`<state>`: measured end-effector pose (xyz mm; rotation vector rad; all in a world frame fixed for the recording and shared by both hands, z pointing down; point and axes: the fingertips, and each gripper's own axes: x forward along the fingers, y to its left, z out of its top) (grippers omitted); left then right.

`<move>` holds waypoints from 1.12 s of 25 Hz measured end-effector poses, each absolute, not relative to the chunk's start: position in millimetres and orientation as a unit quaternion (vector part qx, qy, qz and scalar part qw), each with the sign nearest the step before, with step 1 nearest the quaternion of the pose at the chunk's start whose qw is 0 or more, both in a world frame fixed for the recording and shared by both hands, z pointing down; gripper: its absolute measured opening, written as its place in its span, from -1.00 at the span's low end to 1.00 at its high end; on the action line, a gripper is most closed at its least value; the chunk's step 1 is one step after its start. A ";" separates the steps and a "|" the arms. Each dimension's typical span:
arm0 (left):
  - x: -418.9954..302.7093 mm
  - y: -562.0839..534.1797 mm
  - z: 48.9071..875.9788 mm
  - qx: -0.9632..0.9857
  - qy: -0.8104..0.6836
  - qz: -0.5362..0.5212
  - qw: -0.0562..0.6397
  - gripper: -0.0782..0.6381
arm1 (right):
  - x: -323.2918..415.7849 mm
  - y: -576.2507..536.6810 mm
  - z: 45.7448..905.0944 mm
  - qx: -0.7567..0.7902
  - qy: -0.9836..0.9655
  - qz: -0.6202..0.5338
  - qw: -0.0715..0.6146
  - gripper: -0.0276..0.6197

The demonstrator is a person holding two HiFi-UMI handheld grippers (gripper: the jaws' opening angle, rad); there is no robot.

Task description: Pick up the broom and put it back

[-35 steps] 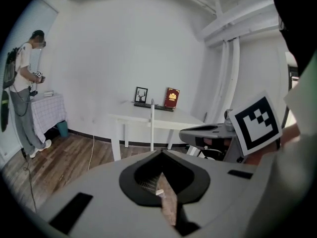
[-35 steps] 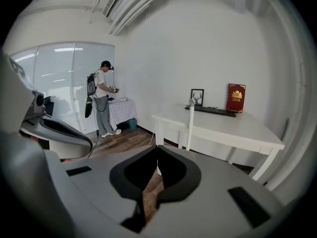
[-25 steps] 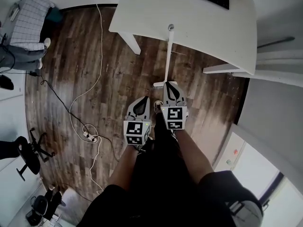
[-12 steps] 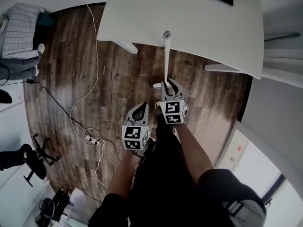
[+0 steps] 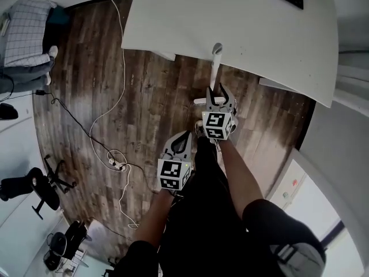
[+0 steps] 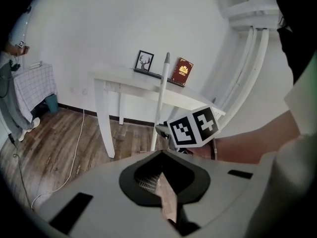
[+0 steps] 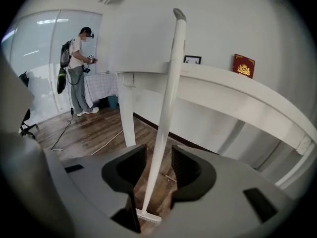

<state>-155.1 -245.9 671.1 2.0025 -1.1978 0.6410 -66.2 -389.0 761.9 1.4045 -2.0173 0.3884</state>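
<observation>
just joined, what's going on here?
A person with a gripper in each hand is working on the broom, which stands leaning against the edge of the white table. The right gripper is around its handle, jaws opening and not pressing on it. The left gripper is shut and empty, held back nearer the person's legs.

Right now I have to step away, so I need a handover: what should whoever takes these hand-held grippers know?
Left hand-held gripper: shut, empty, short of the broom.
Right hand-held gripper: jaws opening, with the broom handle between them and the pads not pressing on it.
Broom: its head rests on the floor and the handle top leans on the white table edge.
Done: broom is propped up, held by nobody.
Left: I cannot tell if this is its final spot. If not, close the right gripper on the handle, lift, and put it back.
</observation>
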 end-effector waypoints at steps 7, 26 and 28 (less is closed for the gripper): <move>-169.2 -265.4 676.1 0.762 -0.485 0.252 0.348 -0.78 | -74.3 -405.4 781.8 0.536 -0.760 0.166 0.329 -0.44; -178.9 -251.1 677.7 0.759 -0.486 0.271 0.338 -0.78 | -83.1 -399.2 784.4 0.512 -0.798 0.155 0.278 -0.60; -182.0 -246.0 677.7 0.757 -0.490 0.271 0.337 -0.78 | -87.0 -389.1 781.5 0.504 -0.804 0.154 0.276 -0.60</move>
